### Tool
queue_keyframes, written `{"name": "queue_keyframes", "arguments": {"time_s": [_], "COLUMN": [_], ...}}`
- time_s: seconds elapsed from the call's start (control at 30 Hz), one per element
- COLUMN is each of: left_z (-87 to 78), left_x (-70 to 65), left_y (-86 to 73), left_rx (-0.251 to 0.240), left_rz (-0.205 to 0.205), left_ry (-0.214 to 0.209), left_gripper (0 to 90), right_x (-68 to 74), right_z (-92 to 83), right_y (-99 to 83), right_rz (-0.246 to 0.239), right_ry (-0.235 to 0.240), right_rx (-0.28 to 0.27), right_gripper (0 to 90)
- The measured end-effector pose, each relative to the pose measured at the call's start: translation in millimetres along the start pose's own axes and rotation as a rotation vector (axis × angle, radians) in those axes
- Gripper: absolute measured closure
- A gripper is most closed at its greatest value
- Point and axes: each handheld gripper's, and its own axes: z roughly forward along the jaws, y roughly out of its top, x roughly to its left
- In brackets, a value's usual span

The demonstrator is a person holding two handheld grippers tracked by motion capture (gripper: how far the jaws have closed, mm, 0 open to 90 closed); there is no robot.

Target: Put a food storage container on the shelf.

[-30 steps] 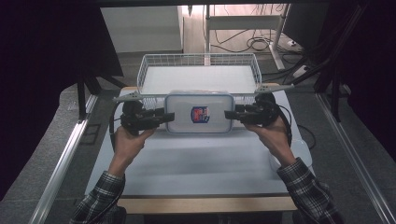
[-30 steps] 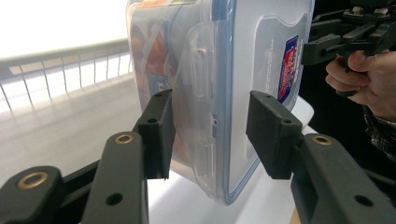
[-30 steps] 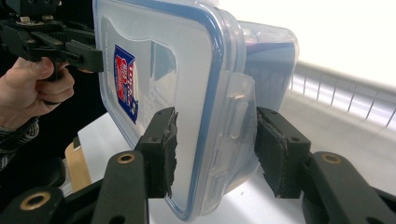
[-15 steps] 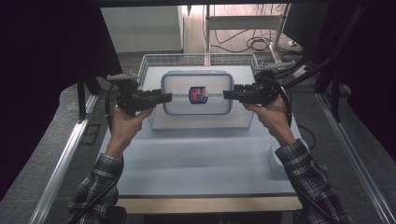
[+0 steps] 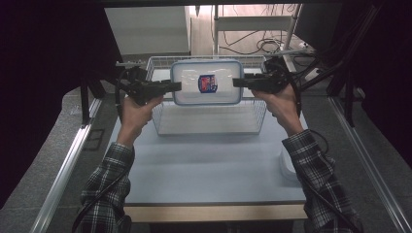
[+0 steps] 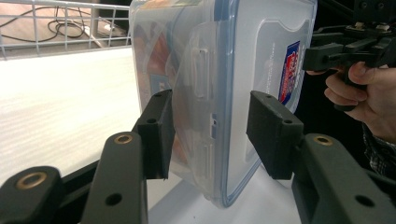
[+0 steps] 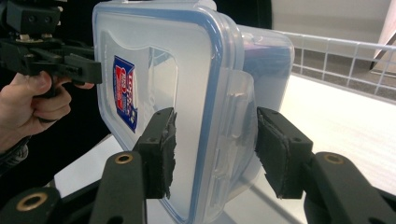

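Container, lid on, hung above the wire basket, left gripper and right gripper each clamping an end latch; judging so, only lowering it in remained.

The label print on the container is too small to read.

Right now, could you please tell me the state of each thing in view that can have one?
Plastic container: lid on, side latches down, held in the air over the basket, tilted toward the camera.
Wire basket: upright on the table, nothing seen inside.
Left gripper: grips the container's left end.
Right gripper: grips the container's right end.
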Motion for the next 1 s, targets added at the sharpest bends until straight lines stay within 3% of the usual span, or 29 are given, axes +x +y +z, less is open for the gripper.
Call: {"name": "queue_keyframes", "arguments": {"time_s": [0.3,0.47,0.73,0.9,1.0], "left_z": [14.3,16.7,18.4,20.0,23.9], "left_x": [12.5,14.9,15.2,13.8,11.5], "left_y": [8.8,8.6,4.8,3.8,3.1], "left_rx": [0.015,-0.007,-0.045,-0.046,-0.019], "left_rz": [-0.035,-0.04,-0.033,-0.015,0.015], "left_ry": [0.016,0.017,0.026,0.06,0.117], "left_gripper": [51.4,51.2,49.7,47.9,51.9], "right_x": [-17.2,-24.8,-24.8,-24.0,-25.0], "right_z": [10.4,13.3,15.6,19.3,22.6], "right_y": [5.2,4.9,5.2,5.6,6.0], "right_rz": [0.028,0.045,0.037,0.043,0.058], "right_ry": [-0.018,-0.002,-0.015,-0.034,-0.043], "right_rx": [0.002,-0.004,0.005,0.009,0.009], "right_gripper": [48.7,48.4,45.9,42.6,40.1]}}
